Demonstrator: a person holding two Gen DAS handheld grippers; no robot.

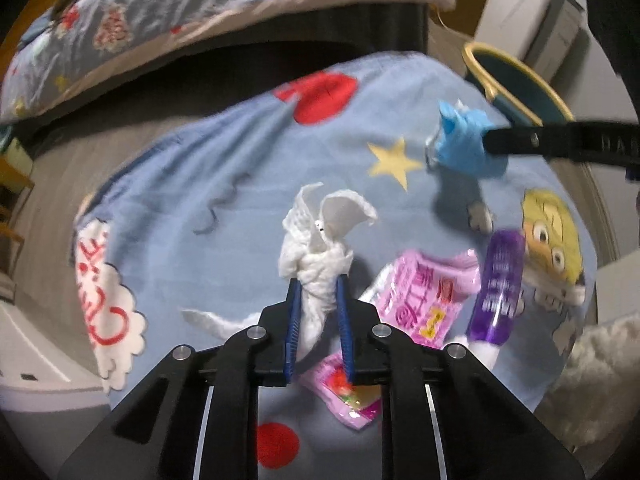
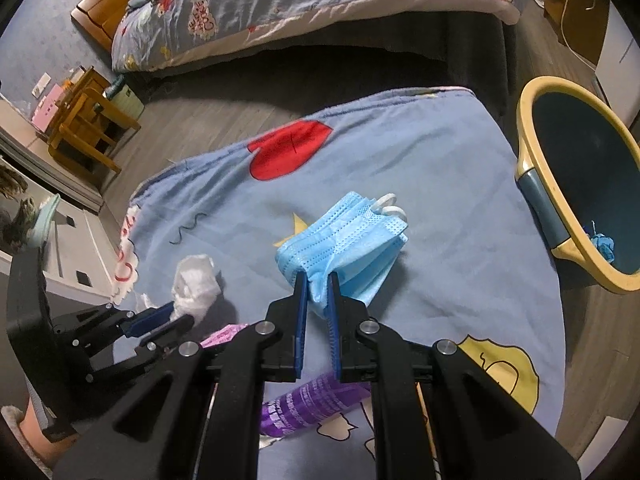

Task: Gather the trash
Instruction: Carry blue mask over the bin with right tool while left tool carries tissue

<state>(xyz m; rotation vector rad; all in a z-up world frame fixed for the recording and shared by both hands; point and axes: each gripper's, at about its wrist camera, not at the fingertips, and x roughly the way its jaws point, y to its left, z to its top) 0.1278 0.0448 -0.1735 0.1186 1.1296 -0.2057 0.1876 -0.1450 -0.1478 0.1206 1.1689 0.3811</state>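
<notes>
My left gripper (image 1: 319, 280) is shut on a crumpled white tissue (image 1: 320, 240) and holds it above the blue cartoon blanket (image 1: 224, 168). It also shows in the right wrist view (image 2: 180, 314) with the tissue (image 2: 196, 284). My right gripper (image 2: 318, 278) is shut on a folded blue face mask (image 2: 344, 240), lifted over the blanket (image 2: 440, 168); the mask also shows in the left wrist view (image 1: 466, 140). The yellow-rimmed bin (image 2: 576, 184) stands at the blanket's right edge, with blue trash inside. Pink wrappers (image 1: 424, 296) and a purple tube (image 1: 500, 284) lie on the blanket.
A bed with a cartoon quilt (image 2: 304, 4) runs along the back, dark gap beneath. Wooden stools (image 2: 84, 128) stand at the left. A white cabinet (image 1: 532, 20) is behind the bin (image 1: 516, 80). A second pink wrapper (image 1: 344, 396) lies under my left gripper.
</notes>
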